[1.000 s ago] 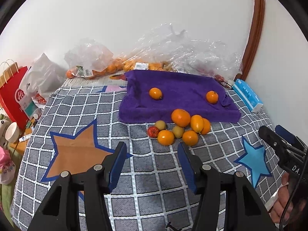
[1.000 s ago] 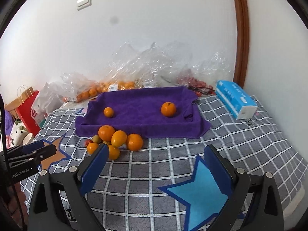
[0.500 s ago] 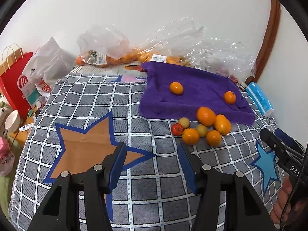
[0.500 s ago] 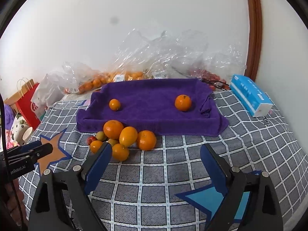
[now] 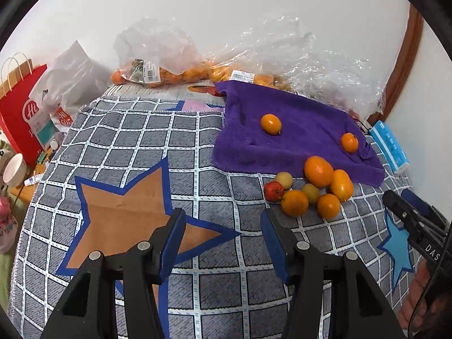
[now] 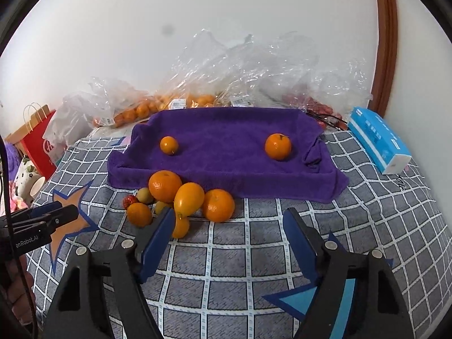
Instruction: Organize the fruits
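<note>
A purple towel (image 6: 226, 138) lies on the checked cloth with two small oranges on it, one at the left (image 6: 169, 145) and one at the right (image 6: 278, 146). In front of its near left edge sits a pile of fruit (image 6: 180, 200): several oranges, two green-yellow fruits and one small red fruit (image 6: 129, 201). My right gripper (image 6: 228, 223) is open and empty, just in front of the pile. My left gripper (image 5: 223, 226) is open and empty, left of the pile (image 5: 310, 189) over the brown star. The towel shows in the left wrist view (image 5: 299, 130).
Clear plastic bags of oranges (image 6: 158, 104) and crumpled plastic lie behind the towel by the wall. A blue tissue pack (image 6: 378, 144) lies at the right. A red paper bag (image 5: 19, 107) and a cup (image 5: 12, 169) stand off the left edge.
Both grippers moved forward toward the fruit. The left one swung left, so the pile now lies to its right. The right one came close to the pile. Both stayed open.
</note>
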Demonstrator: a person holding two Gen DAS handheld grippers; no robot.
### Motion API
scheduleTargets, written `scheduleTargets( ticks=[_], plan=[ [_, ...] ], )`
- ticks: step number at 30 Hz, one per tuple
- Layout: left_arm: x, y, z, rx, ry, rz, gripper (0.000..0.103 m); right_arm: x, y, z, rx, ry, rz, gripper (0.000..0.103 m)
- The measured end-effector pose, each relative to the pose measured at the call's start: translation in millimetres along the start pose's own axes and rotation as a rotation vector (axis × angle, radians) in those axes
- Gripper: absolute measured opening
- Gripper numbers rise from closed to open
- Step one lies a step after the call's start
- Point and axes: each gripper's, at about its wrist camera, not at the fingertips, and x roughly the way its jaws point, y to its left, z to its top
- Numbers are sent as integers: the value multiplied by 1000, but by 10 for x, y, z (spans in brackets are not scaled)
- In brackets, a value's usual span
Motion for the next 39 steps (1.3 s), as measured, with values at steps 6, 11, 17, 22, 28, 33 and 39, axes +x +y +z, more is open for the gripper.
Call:
scheduleTargets(
  ticks=[6, 11, 17, 22, 28, 33, 39],
  plan=[
    [109, 61, 47, -33, 14, -17, 53, 220, -16, -1, -3, 33, 7, 71],
    [202, 83, 66, -35, 30, -9, 53, 428, -51, -6, 14, 81, 48, 61],
    [267, 65, 88, -36, 36, -10, 53, 463, 20, 93, 21, 59, 133, 60],
    [297, 59, 103, -33, 44, -5, 53, 570, 190, 138, -37, 75, 135, 57],
    [316, 134, 92, -43, 45, 5, 53, 702, 276, 97, -68, 90, 111, 51],
    [327, 157, 70, -51, 54, 10, 53, 687, 322, 93, -93, 90, 128, 34],
    [304, 55, 44, -35, 50, 7, 53, 519, 240, 53, -94, 62, 131, 34]
  ],
)
